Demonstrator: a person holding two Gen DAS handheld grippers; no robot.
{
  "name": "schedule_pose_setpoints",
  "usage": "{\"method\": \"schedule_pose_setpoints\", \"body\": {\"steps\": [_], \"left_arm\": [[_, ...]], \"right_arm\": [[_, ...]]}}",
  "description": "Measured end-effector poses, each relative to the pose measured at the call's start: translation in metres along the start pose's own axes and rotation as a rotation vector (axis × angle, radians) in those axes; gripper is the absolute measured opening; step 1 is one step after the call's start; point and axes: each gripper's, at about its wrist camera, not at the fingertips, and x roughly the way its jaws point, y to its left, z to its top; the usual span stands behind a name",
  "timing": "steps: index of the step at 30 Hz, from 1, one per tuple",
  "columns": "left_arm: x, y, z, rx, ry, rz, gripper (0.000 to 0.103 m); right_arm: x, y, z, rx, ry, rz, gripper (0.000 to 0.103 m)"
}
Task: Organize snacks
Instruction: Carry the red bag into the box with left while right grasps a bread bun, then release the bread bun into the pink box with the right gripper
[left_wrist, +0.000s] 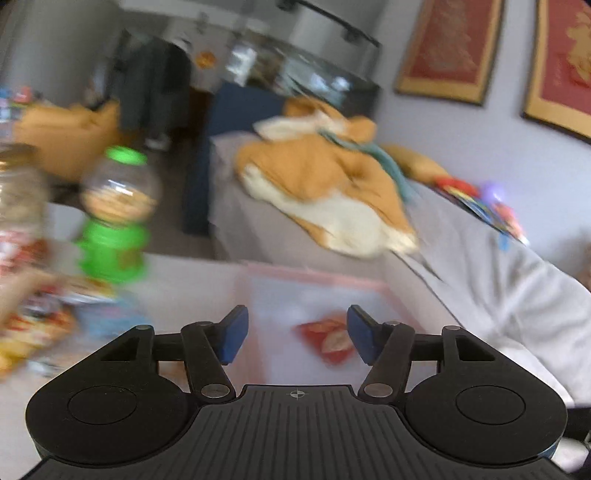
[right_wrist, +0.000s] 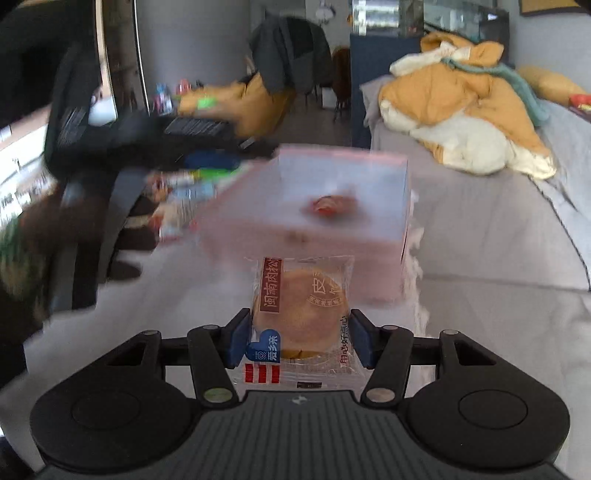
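Note:
My right gripper (right_wrist: 298, 338) is shut on a clear-wrapped round pastry (right_wrist: 301, 314) with red Chinese lettering, held above the white table just in front of a pink translucent bin (right_wrist: 369, 236). A red snack packet (right_wrist: 330, 205) lies inside the bin. In the left wrist view my left gripper (left_wrist: 297, 334) is open and empty above the same pink bin (left_wrist: 317, 280), with the red packet (left_wrist: 328, 338) showing between its fingers. The left gripper also shows as a dark blurred shape at the left of the right wrist view (right_wrist: 147, 144).
A pile of snack packets (left_wrist: 40, 317) lies at the left of the table, with a green candy dispenser (left_wrist: 114, 210) and a glass jar (left_wrist: 16, 192) behind it. A grey sofa (left_wrist: 480, 266) with an orange-and-cream jacket (left_wrist: 325, 184) stands beyond the table.

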Motion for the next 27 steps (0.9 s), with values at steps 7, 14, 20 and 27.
{"method": "schedule_pose_setpoints", "body": {"steps": [7,14,20,27], "left_arm": [[-0.019,0.058,-0.005,-0.066,0.037,0.146,0.064],[0.002,0.071,-0.017,0.007,0.163,0.131,0.064],[0.042,0.058,-0.006,0.074,0.187,0.150,0.064],[0.085,0.050,-0.009,0.264,0.271,0.179,0.045]], "right_arm": [[0.039,-0.017,0.100,0.102,-0.106,0.003,0.071],[0.038,0.021,0.074,-0.024,-0.035,0.110,0.071],[0.054,0.051,0.039,-0.099,0.088,0.176,0.071],[0.094,0.045,0.042,-0.017,0.149,0.139,0.071]]}}
